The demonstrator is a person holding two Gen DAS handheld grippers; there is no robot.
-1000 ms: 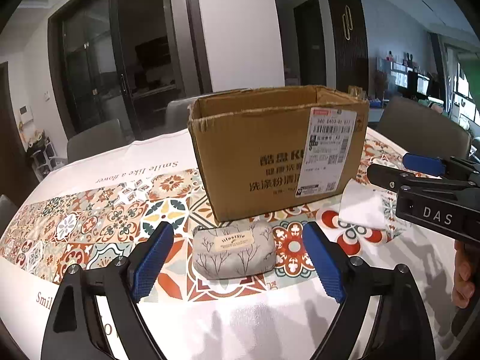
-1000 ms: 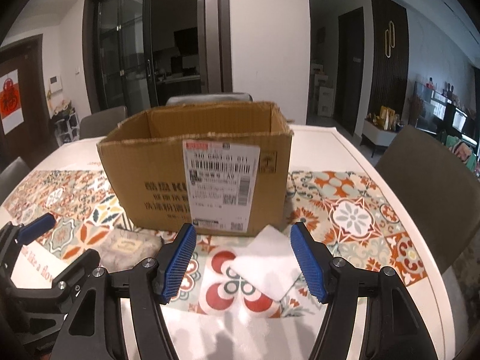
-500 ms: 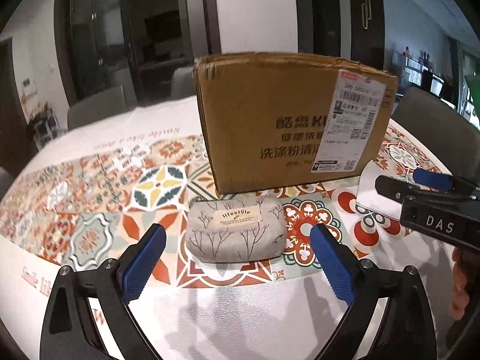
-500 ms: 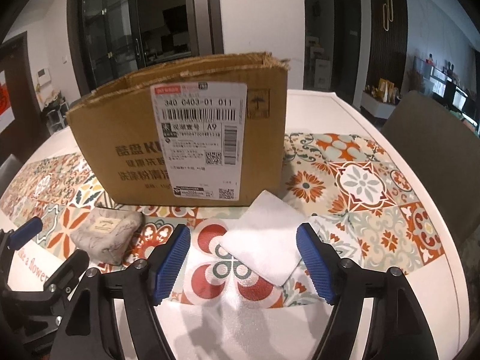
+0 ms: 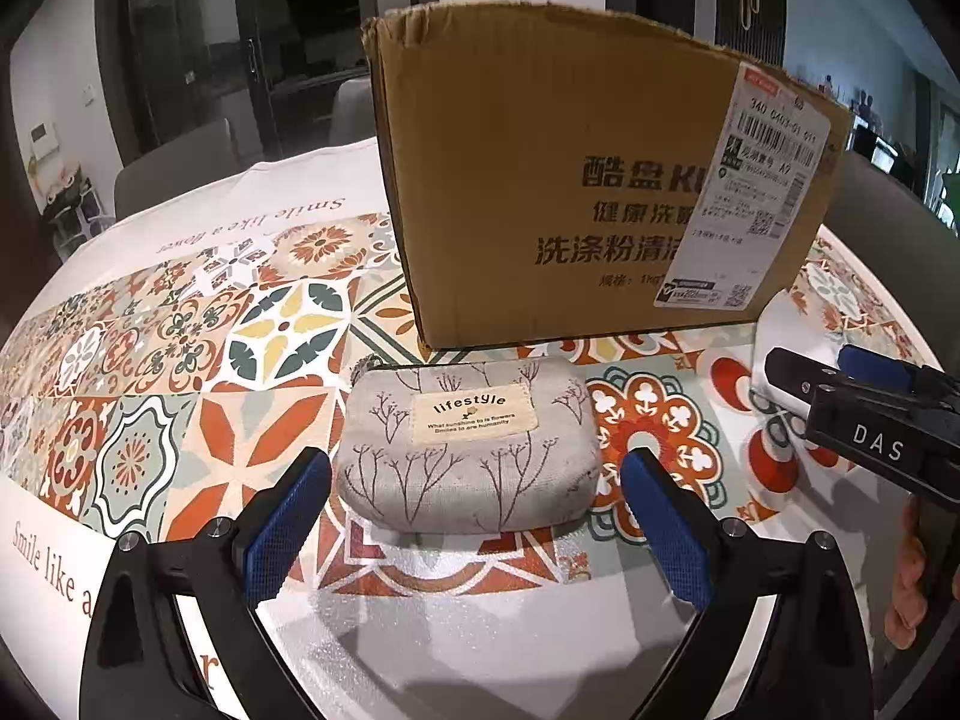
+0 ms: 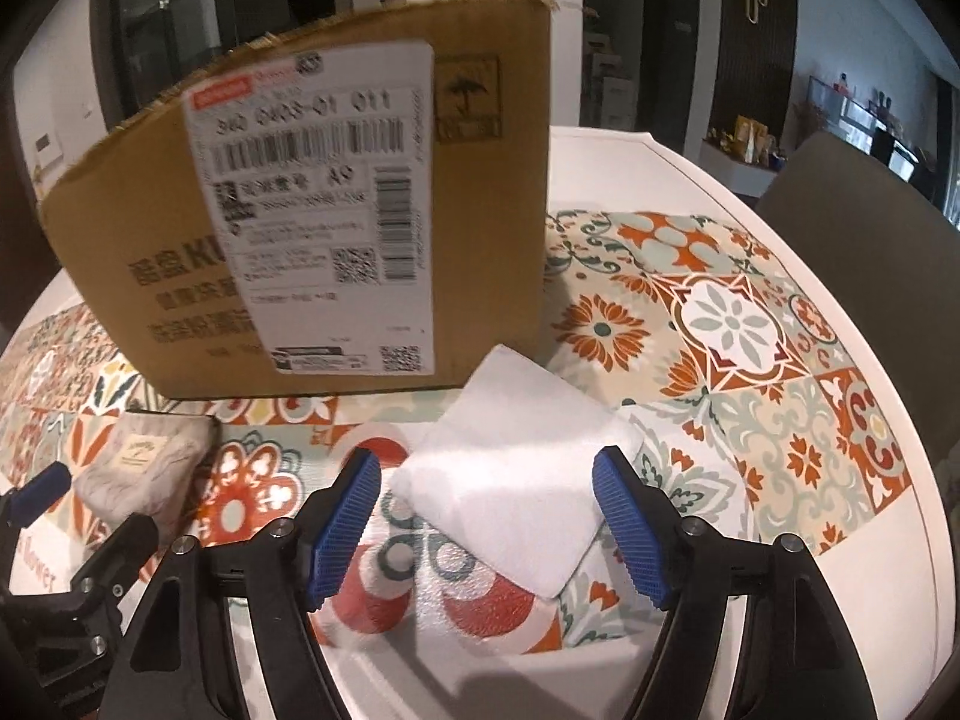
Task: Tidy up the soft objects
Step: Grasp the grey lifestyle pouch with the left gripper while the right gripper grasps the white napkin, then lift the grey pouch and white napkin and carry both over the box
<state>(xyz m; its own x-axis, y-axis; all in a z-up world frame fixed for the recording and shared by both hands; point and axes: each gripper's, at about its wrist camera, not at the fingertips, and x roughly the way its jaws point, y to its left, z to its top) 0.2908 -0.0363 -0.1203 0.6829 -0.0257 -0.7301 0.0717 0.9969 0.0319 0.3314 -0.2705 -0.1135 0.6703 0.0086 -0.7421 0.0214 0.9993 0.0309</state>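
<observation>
over pouch (image 5: 471, 447), left gripper (image 5: 474, 531) lower, jaws wider.

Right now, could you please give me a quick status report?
Left gripper open, astride grey fabric pouch. Right gripper open, astride white folded cloth. Brown cardboard box behind both; nothing blocking.

Grey branch-print pouch (image 5: 468, 450); white cloth (image 6: 516, 468); brown box (image 5: 558, 180).

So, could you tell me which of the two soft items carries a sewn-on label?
The grey branch-print fabric pouch, labelled "lifestyle"; the folded white cloth is plain.
</observation>
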